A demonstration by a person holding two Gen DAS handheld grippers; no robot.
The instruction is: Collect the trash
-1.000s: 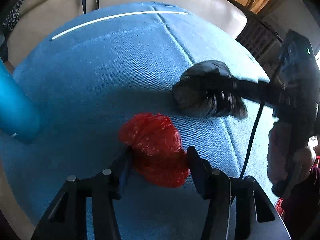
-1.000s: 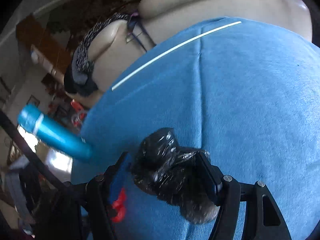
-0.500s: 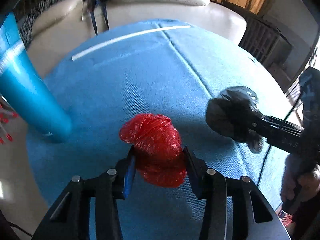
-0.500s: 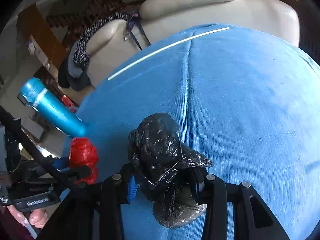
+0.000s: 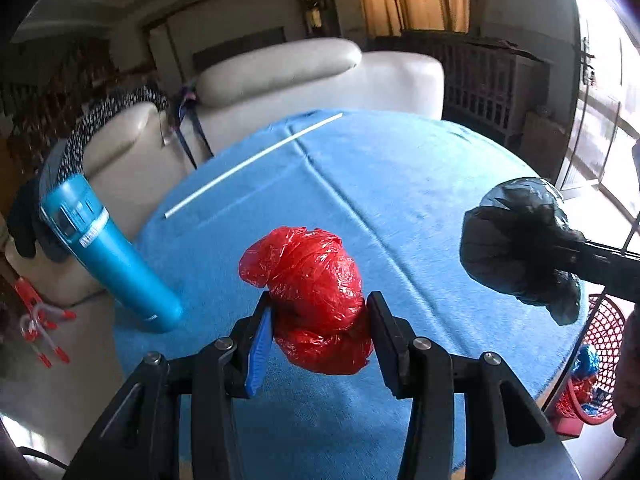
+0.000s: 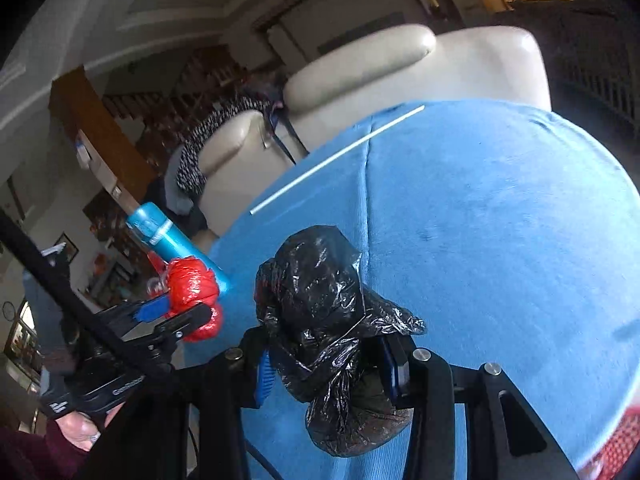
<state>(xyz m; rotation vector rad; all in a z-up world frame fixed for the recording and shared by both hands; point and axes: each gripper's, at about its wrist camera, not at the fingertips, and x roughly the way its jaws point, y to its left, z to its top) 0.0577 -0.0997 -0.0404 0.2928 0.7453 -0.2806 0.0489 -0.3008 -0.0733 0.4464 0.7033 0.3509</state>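
Note:
My left gripper [image 5: 318, 316] is shut on a crumpled red plastic bag [image 5: 312, 280], held clear above the blue-covered table [image 5: 400, 184]. My right gripper [image 6: 326, 356] is shut on a crumpled black plastic bag [image 6: 320, 300], also lifted off the cloth. In the left wrist view the black bag [image 5: 516, 240] hangs at the right, over the table's edge. In the right wrist view the red bag [image 6: 192, 284] and the left gripper show at the left, with a hand [image 6: 80, 428] below them.
A teal bottle [image 5: 108, 256] stands on the table's left edge. A white straw [image 5: 252, 164] lies across the far side of the cloth. A red mesh basket [image 5: 596, 360] with wrappers sits on the floor at the right. A cream sofa [image 5: 312, 76] stands behind the table.
Both grippers closed on their bags, lifted them off the cloth and pulled back from the table. The right gripper with the black bag swung right, toward the table's edge.

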